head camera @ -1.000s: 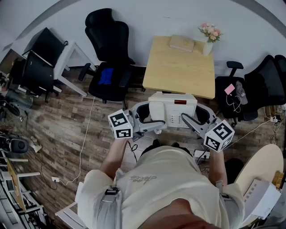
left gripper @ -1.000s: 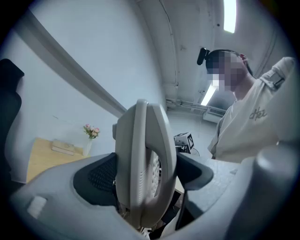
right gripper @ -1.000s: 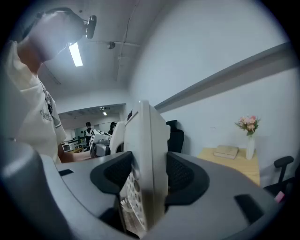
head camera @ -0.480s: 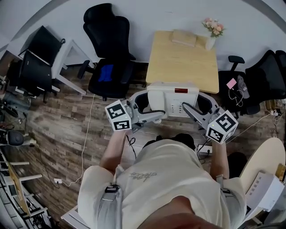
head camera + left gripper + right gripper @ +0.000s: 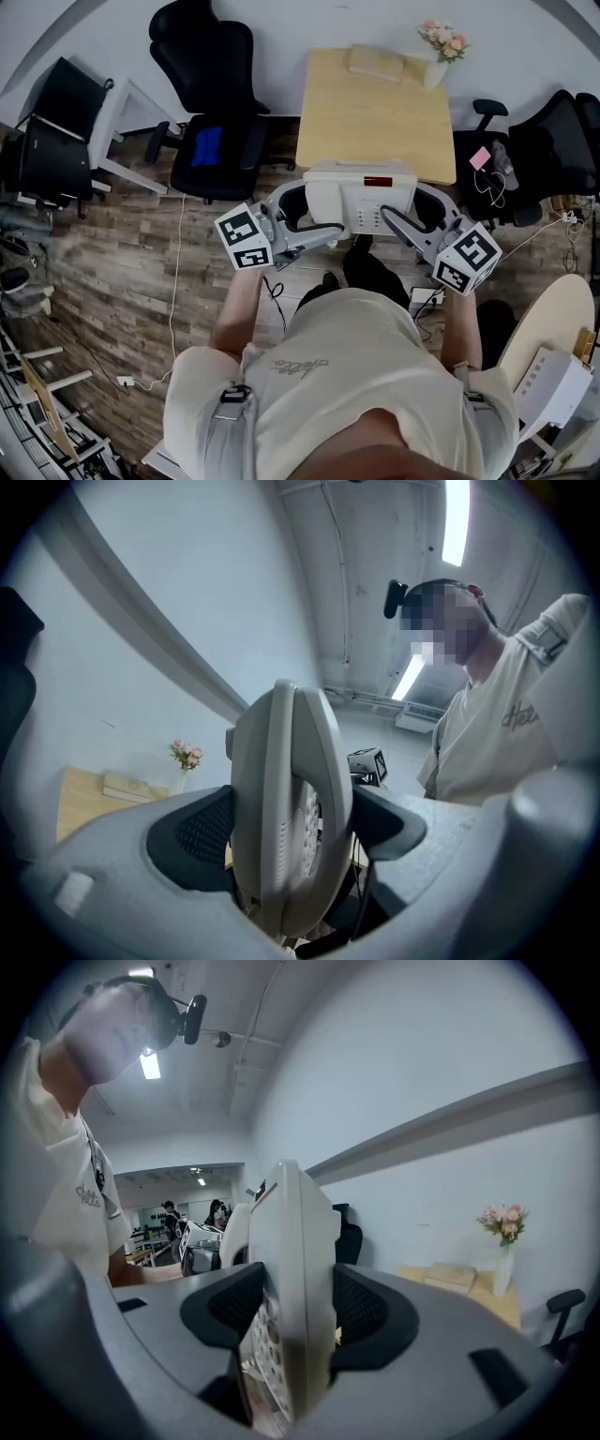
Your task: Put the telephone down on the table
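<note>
1. The person wears a cream short-sleeved T-shirt (image 5: 328, 375) with small script print, under grey buckled straps (image 5: 228, 417).
2. The left gripper (image 5: 317, 228) and right gripper (image 5: 392, 223) have light grey shells, black ribbed pads (image 5: 202, 832) and white marker cubes (image 5: 242, 237).

Smooth off-white plastic telephone (image 5: 360, 195), pale matt wooden table (image 5: 377, 117), worn wood-plank floor (image 5: 122, 281)

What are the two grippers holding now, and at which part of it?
The telephone: the left gripper is shut on its left side edge, the right gripper on its right side edge.
</note>
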A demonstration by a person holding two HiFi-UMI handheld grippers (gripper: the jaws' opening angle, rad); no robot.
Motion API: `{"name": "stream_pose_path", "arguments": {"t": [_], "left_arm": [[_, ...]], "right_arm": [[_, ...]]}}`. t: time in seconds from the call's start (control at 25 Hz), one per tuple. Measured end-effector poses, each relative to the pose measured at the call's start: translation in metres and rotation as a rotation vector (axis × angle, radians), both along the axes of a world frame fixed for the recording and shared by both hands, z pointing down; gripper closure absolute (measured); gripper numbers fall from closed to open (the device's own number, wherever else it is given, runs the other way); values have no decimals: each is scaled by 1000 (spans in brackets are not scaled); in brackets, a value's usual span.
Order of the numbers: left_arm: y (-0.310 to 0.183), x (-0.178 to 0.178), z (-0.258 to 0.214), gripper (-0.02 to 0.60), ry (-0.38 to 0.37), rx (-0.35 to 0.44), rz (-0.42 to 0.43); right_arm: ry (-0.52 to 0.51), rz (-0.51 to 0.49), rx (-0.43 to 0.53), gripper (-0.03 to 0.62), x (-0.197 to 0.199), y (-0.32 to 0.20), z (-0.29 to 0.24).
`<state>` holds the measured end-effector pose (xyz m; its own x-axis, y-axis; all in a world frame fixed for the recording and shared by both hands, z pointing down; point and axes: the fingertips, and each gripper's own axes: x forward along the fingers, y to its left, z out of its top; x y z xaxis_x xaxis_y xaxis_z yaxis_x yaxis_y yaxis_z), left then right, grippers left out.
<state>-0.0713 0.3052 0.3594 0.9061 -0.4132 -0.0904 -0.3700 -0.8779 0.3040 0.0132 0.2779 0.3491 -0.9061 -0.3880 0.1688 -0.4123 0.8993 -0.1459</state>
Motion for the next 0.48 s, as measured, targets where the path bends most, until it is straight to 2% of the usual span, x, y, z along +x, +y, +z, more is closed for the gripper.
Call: {"name": "stream_pose_path", "arguments": {"t": [0.12,0.28,0.48], "left_arm": [[-21,0,13,204,-4,-41,-12],[-58,-4,21,204,-46,-87,-39],[-118,-9,22,204,-87,-101,-64]], "right_arm": [[-2,-13,-28,375,0,-23,13],[-45,-42,-69,375,-5,-63,27],[-69,-57,-88,375,-9,-125,31]]}}
